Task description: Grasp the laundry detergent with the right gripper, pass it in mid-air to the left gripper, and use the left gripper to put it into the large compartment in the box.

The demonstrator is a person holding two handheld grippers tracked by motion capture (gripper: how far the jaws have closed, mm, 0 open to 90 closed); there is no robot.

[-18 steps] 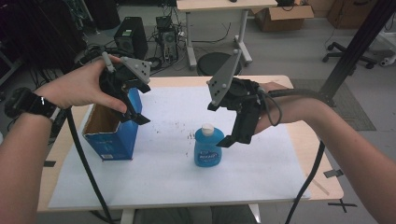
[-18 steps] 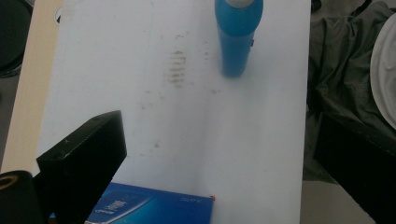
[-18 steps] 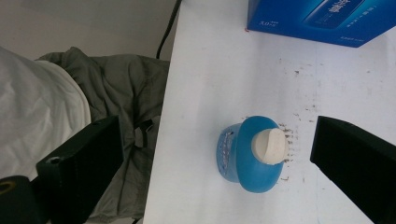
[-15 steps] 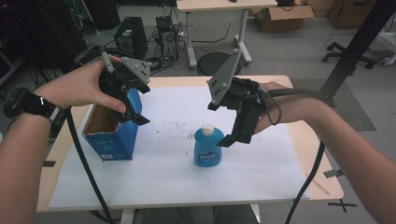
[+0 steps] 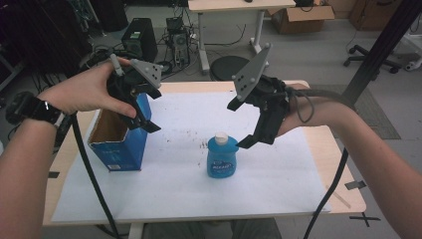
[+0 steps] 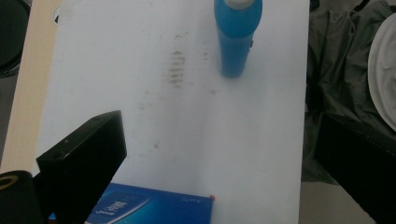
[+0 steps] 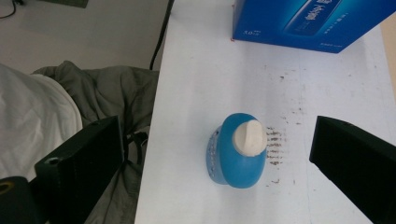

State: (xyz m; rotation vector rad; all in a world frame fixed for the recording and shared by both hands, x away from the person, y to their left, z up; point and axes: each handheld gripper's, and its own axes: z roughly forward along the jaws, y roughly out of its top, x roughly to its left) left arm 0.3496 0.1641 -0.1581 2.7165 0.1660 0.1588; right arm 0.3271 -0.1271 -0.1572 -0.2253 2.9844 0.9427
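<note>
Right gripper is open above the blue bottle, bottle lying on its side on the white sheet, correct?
Not quite. The blue bottle stands upright, white cap on top, as the high view shows. The rest holds: the right gripper is open above it, on the white sheet.

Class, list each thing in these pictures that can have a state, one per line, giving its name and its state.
Blue bottle: upright on the white sheet, white cap on, not held.
Blue box: upright, top open, nothing visible inside.
Left tool: open, above the box, holding nothing.
Right tool: open, above the bottle, holding nothing.
</note>
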